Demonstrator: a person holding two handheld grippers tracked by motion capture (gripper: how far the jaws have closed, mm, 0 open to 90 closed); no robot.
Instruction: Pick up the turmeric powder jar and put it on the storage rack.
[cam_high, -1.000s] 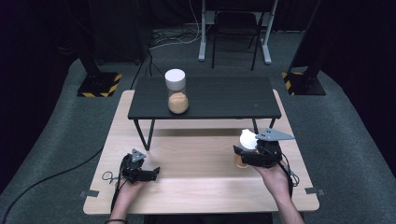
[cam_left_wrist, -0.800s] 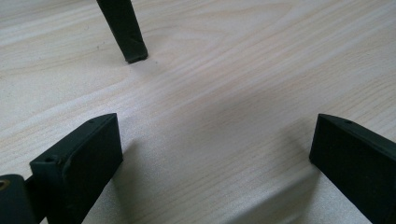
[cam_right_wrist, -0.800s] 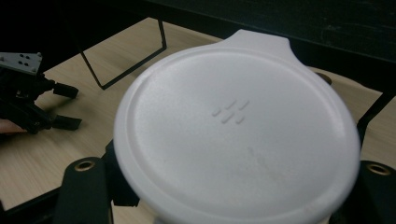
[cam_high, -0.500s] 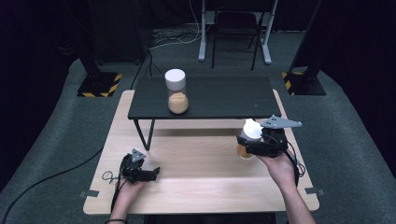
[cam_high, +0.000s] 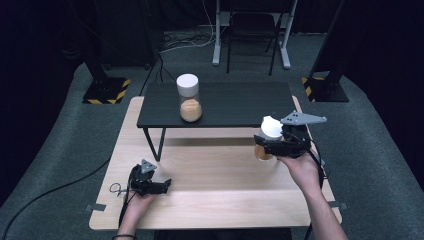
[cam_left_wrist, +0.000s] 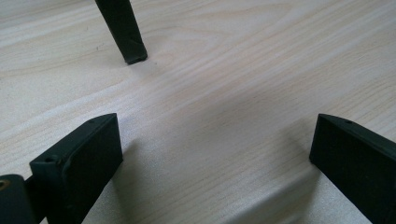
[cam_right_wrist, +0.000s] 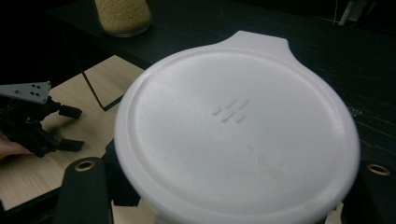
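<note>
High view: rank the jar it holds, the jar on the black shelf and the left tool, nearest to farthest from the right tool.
1. held jar, in the right tool.
2. shelf jar, up left on the black shelf.
3. left tool, lower left on the wooden table.

Table (cam_high: 220, 175): pale wood, matt, visible grain. Shelf (cam_high: 235, 102): black, matt, fine woodgrain texture. Near jar's lid (cam_right_wrist: 236, 135): white plastic, matt, slightly pebbled. Far jar (cam_high: 190, 104): clear and glossy, looks like glass. Left gripper (cam_left_wrist: 210, 154) jaws: black matt plastic.
</note>
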